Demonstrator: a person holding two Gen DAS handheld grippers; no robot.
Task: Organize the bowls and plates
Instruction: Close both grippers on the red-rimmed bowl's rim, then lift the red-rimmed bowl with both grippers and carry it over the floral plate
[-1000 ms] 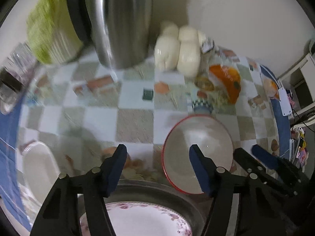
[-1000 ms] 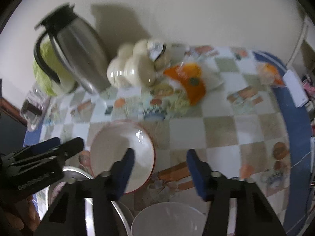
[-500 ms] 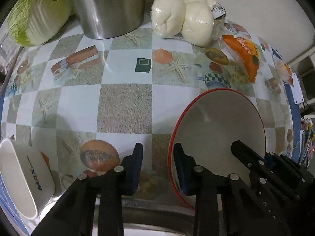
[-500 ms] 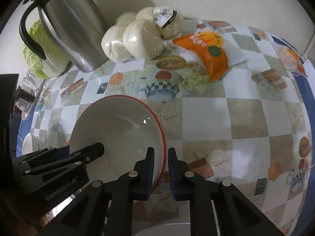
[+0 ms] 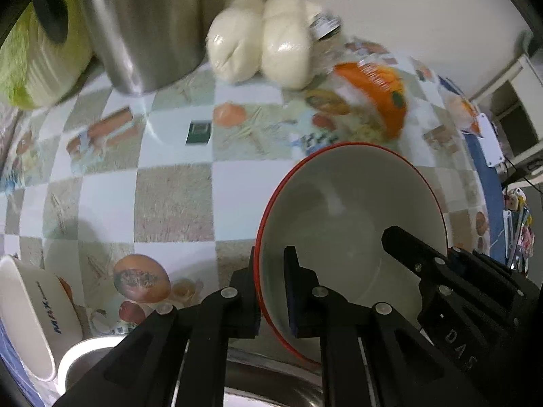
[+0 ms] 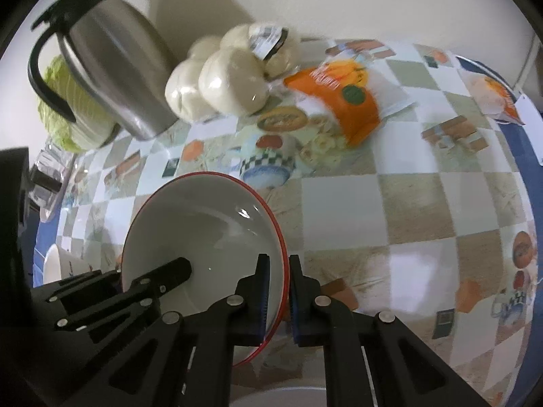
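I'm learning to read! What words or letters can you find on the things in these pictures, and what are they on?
"MAX", with smaller letters after it too blurred to read: white bowl.
"DAS": body of the right gripper.
Orange packet: has printing, too blurred to read.
Label on the bag of white buns: too small to read.

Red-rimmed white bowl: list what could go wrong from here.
1. Both tongs, left and right, pinch only the thin rim of the red-rimmed white bowl; it could slip or tilt.
2. Uneven pulls from opposite sides could twist it loose.
3. If dropped, it could strike the metal basin just below it.
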